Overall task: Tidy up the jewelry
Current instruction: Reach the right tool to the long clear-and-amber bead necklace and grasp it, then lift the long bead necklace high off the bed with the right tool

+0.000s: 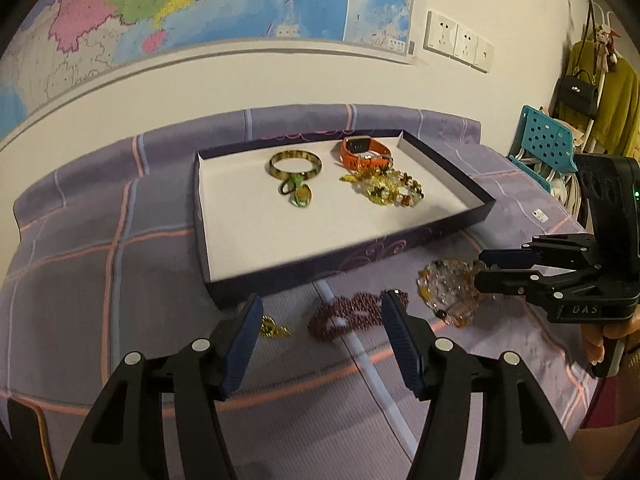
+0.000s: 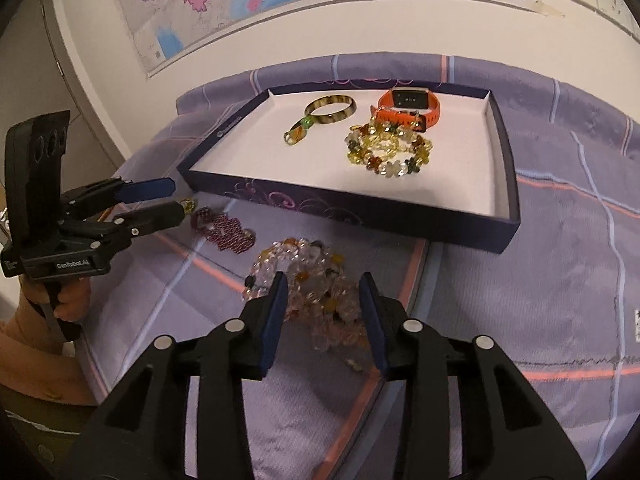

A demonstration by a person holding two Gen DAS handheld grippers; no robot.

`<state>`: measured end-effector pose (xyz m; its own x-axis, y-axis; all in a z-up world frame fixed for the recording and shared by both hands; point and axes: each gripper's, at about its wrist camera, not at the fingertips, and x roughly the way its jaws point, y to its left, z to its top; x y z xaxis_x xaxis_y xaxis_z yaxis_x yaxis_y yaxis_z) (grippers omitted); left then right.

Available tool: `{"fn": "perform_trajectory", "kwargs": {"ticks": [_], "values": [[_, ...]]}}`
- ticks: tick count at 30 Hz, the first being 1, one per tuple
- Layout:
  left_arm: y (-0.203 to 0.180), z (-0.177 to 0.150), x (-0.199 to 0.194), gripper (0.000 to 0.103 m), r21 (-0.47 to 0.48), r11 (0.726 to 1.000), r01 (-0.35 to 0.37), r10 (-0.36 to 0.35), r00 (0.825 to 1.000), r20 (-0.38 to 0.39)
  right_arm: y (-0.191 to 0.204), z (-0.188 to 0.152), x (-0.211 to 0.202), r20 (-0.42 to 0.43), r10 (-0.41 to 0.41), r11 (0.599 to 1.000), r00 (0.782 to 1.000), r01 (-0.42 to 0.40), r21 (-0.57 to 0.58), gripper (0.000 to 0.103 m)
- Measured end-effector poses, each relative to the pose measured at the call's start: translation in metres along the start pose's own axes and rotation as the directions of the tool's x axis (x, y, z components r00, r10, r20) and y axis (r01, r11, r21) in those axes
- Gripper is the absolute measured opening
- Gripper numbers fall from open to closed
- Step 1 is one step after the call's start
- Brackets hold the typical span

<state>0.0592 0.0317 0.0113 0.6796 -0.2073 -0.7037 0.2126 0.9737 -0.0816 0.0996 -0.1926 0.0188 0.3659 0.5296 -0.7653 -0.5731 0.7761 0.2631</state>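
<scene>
Left wrist view: looks forward and steeply down along the left gripper (image 1: 318, 334), close over the desk (image 1: 80, 272), facing the wall map (image 1: 200, 0). Right wrist view: the same downward aim from further right, equally near. Both share the tray (image 1: 472, 222), the map, and each other's gripper.
</scene>
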Motion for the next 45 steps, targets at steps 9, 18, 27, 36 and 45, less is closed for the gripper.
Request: {"fn": "perform_trajectory", "kwargs": {"ticks": [9,18,27,36,45], "values": [[-0.004,-0.006,-0.002,0.059,0.002,1.000,0.008,-0.008,1.000,-0.004,-0.002,-0.005,-0.009,0.012,0.020,1.000,1.000,-0.021,0.017,0.013],[-0.005,-0.012,-0.006,0.059,-0.004,1.000,0.017,-0.017,1.000,-0.002,-0.008,0.006,-0.052,0.132,0.104,0.991,0.986,-0.114,0.075,0.006],[-0.009,-0.016,-0.011,0.059,0.009,1.000,0.028,-0.028,1.000,0.003,-0.006,0.024,-0.103,0.281,0.160,0.978,0.946,-0.191,0.087,0.006],[-0.008,-0.020,-0.012,0.059,0.008,0.999,0.032,-0.032,0.999,-0.007,0.001,0.051,-0.154,0.418,0.181,0.973,0.890,-0.223,0.054,0.006],[-0.009,-0.021,-0.011,0.059,0.003,0.999,0.047,-0.047,0.999,-0.013,0.016,0.072,-0.190,0.490,0.187,0.977,0.852,-0.212,-0.005,0.006]]}}
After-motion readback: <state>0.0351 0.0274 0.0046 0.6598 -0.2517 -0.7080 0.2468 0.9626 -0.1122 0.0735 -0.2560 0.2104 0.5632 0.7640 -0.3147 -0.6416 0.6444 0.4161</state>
